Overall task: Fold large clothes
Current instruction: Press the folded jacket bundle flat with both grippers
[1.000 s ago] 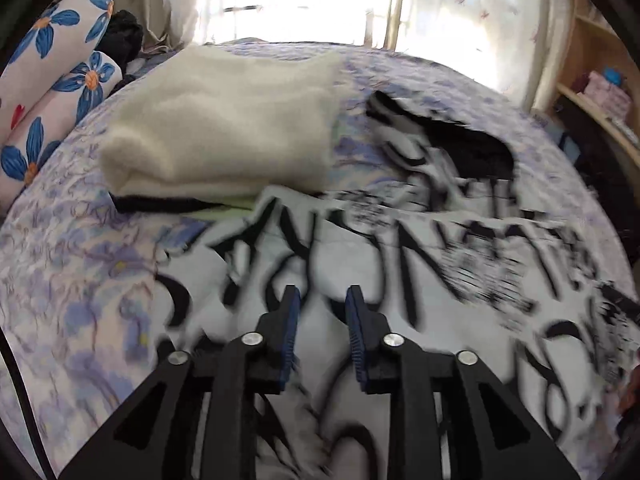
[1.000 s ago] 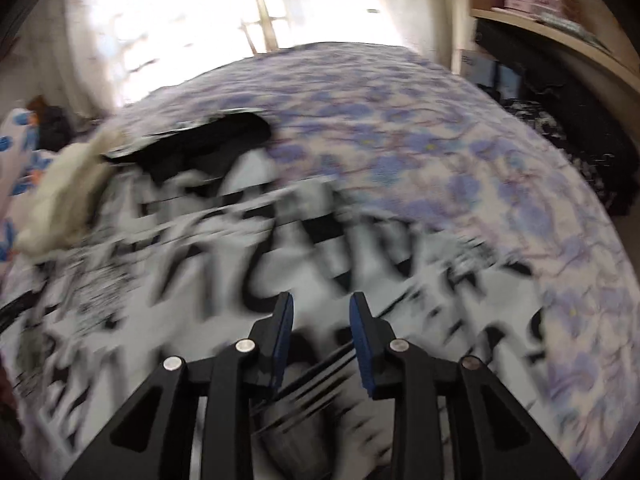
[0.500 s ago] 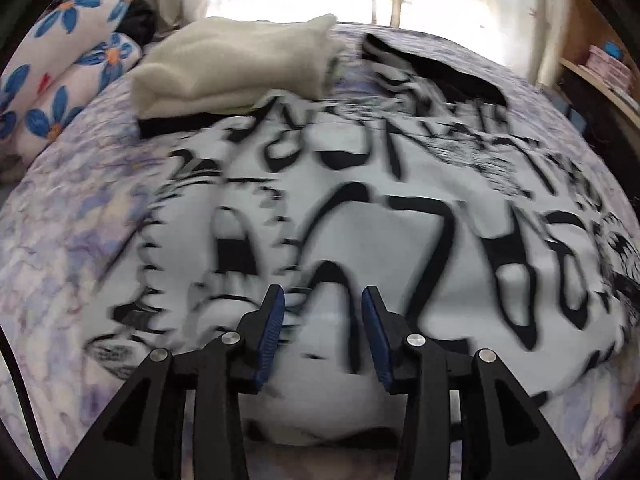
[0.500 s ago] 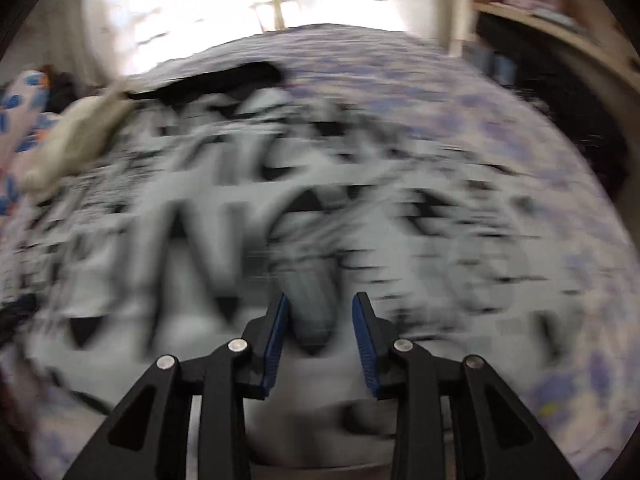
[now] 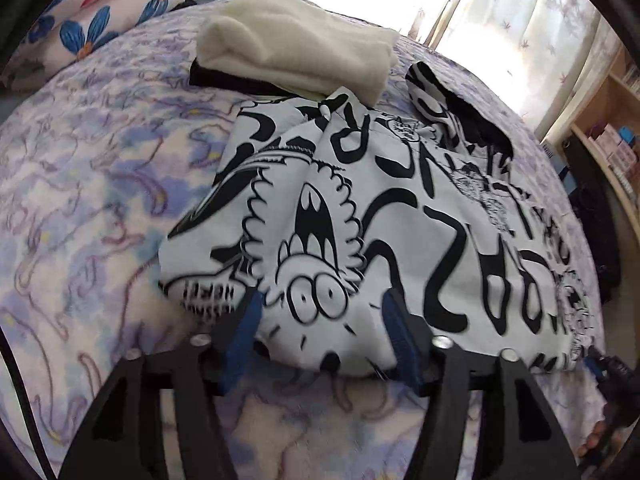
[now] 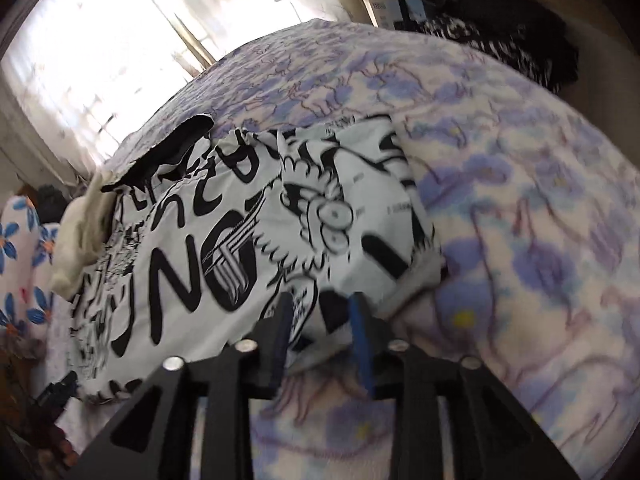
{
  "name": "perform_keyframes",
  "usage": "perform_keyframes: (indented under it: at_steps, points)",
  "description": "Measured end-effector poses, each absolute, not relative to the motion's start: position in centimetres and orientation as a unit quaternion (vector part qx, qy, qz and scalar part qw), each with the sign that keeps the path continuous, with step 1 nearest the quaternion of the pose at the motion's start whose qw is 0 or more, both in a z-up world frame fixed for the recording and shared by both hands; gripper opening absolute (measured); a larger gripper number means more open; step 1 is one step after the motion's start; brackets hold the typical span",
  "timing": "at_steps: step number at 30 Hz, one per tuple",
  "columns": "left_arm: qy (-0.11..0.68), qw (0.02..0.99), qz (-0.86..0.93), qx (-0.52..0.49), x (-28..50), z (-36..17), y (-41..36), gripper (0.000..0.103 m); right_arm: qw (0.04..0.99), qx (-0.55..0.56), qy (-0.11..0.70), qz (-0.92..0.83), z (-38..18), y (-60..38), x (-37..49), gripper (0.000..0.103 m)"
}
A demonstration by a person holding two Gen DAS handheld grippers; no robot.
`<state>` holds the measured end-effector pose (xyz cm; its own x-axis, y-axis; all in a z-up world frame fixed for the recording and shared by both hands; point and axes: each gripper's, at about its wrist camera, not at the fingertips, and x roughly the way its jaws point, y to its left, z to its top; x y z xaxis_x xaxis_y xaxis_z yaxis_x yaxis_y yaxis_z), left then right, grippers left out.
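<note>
— What are the grippers doing?

— The left gripper (image 5: pixel 322 326) has its jaws spread wide, with the near edge of the black-and-white printed garment (image 5: pixel 400 208) bunched between them. The right gripper (image 6: pixel 320 320) is parted too, a fold of the same cloth (image 6: pixel 224 240) lying in the gap. I can't tell whether either is actually gripping.

— And the garment?

— Folded on the purple floral bedspread (image 5: pixel 80 200), its black hood (image 5: pixel 476 124) at the far end. A folded cream blanket (image 5: pixel 296 52) lies just beyond, touching it, with flowered pillows (image 5: pixel 100 20) farther off.
</note>
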<state>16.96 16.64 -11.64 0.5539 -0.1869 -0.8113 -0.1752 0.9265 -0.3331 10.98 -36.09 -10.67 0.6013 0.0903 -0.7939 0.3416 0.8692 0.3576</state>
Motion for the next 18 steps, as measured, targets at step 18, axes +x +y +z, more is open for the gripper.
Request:
perform_keyframes:
  at_steps: [18]
  points:
    - [0.461, 0.831, 0.015, -0.31, 16.9, -16.0, 19.4, 0.08, 0.809, 0.385, 0.441, -0.051, -14.9, -36.9, 12.1, 0.048]
